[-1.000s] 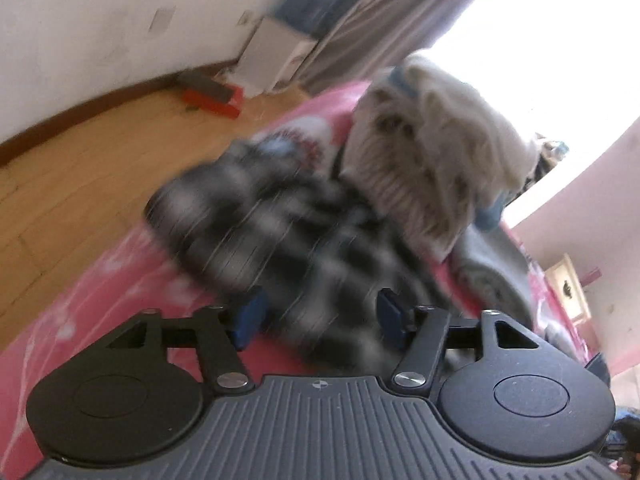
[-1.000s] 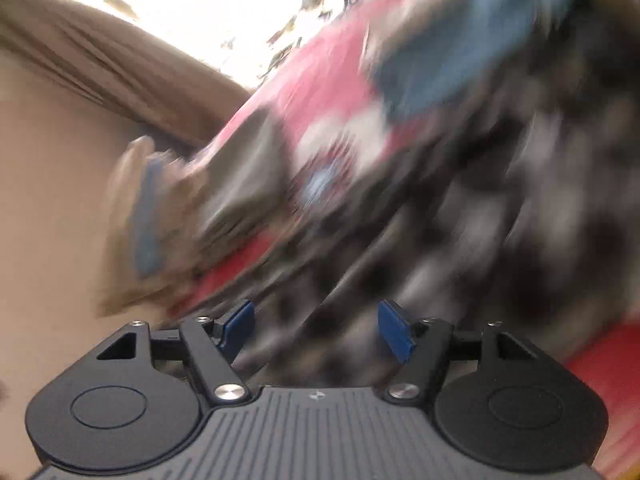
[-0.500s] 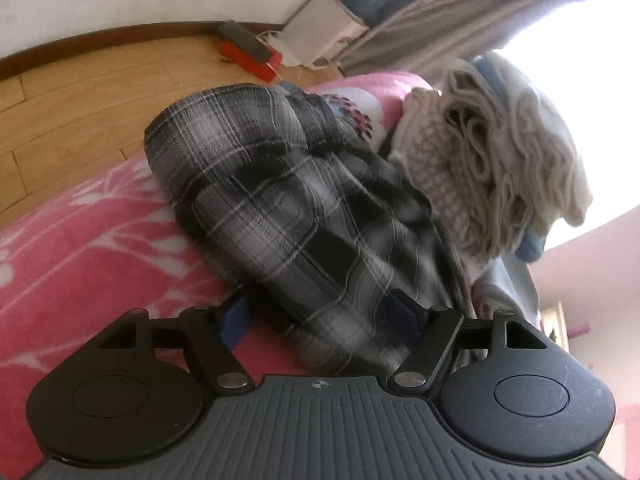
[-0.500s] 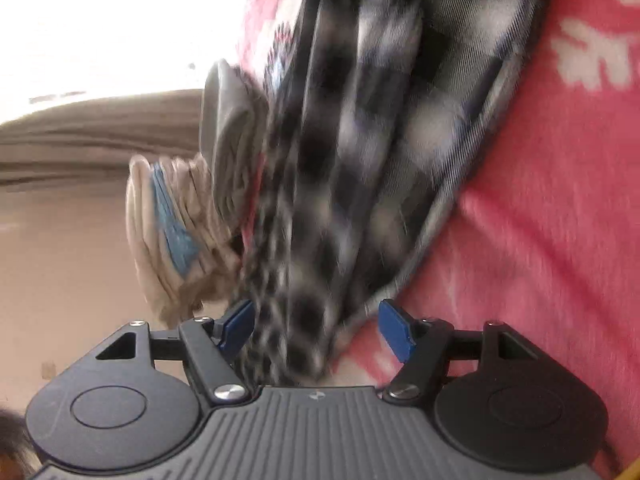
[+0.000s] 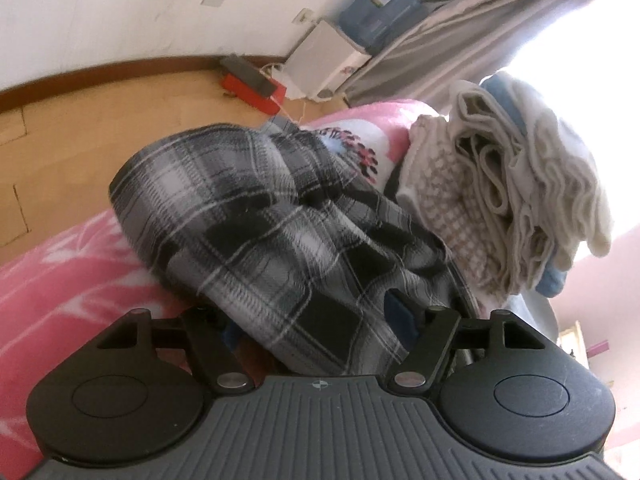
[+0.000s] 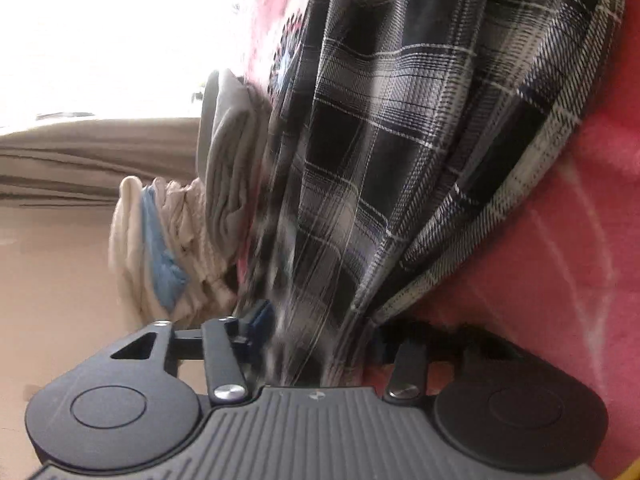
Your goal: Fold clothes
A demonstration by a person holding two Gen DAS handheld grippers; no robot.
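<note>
Showing surface: a pink blanket with white pattern lies under both grippers, spread beyond the fingertips.
Room: wooden floor, white wall, a red box and a grey curtain lie far ahead of the left fingers.
Stack: folded cream and blue clothes sit ahead and right of the left fingers.
Garment: a black, grey and white plaid shirt lies bunched and creased on the blanket, its near end between both pairs of fingers.
Left gripper: jaws closing, cloth between them; pad contact cannot be judged.
Right gripper: jaws closing on gathered plaid folds, blue pads against the cloth.
</note>
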